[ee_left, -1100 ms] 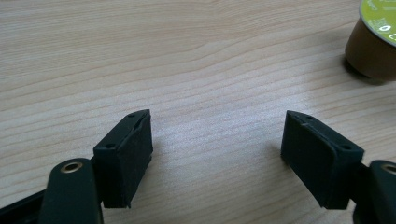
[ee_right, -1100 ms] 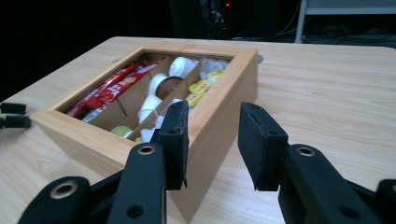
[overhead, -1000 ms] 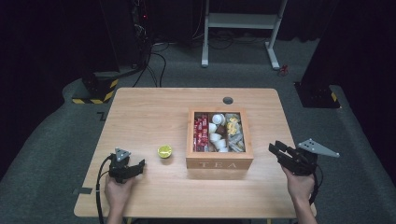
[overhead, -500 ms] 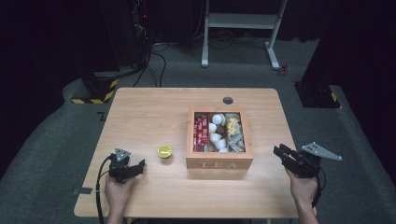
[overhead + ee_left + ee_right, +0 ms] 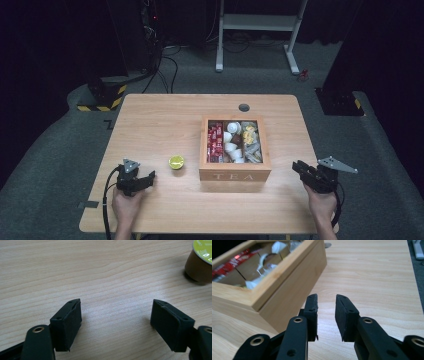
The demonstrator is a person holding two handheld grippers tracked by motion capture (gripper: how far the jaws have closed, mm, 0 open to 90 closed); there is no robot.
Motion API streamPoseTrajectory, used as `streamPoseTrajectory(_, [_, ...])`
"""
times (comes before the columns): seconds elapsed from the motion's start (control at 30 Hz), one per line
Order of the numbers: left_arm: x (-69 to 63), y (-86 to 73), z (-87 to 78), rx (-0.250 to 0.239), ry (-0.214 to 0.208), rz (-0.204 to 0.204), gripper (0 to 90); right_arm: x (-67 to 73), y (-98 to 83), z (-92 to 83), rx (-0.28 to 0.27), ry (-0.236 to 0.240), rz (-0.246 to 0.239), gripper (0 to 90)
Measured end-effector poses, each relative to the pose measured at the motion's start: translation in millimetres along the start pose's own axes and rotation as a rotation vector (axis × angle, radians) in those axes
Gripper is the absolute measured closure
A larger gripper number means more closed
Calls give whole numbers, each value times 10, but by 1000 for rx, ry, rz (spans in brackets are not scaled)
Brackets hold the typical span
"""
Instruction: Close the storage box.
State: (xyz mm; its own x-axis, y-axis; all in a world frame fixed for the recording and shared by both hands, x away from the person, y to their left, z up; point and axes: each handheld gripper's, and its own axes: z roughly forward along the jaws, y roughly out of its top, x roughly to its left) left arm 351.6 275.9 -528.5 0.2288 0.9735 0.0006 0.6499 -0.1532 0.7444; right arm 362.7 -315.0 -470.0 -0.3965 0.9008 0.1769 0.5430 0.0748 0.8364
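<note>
A wooden box marked TEA (image 5: 235, 175) stands right of the table's middle, lid off, with red sachets, white cups and packets in its compartments. A small brown capsule with a yellow-green lid (image 5: 176, 162) sits to its left. My left gripper (image 5: 148, 178) rests low near the front left edge, pointing toward the capsule; its jaws stand wide open with bare wood between them (image 5: 116, 315), and the capsule (image 5: 200, 262) lies beyond them to the right. My right gripper (image 5: 298, 167) hangs right of the box; its jaws (image 5: 326, 305) have just been closing to a narrow gap with nothing between them, the box's wall (image 5: 294, 285) just to their left.
A dark round grommet (image 5: 244, 107) sits in the table behind the box. The table's right edge (image 5: 310, 150) runs close by my right gripper. A white desk frame (image 5: 260, 22) and a yellow-black striped block (image 5: 100, 97) stand on the floor beyond.
My right gripper has sunk toward the table beside the box and its jaws have narrowed. The left gripper, the capsule and the box have kept still.
</note>
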Motion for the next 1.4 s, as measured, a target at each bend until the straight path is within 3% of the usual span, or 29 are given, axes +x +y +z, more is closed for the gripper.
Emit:
streamPoseTrajectory(0.83, [0,0,0,0,0,0,253,-9,-64,421,100,-82,-41,685])
streamPoseTrajectory(1.4, [0,0,0,0,0,0,253,-18,-139,588,146,-129,-58,634])
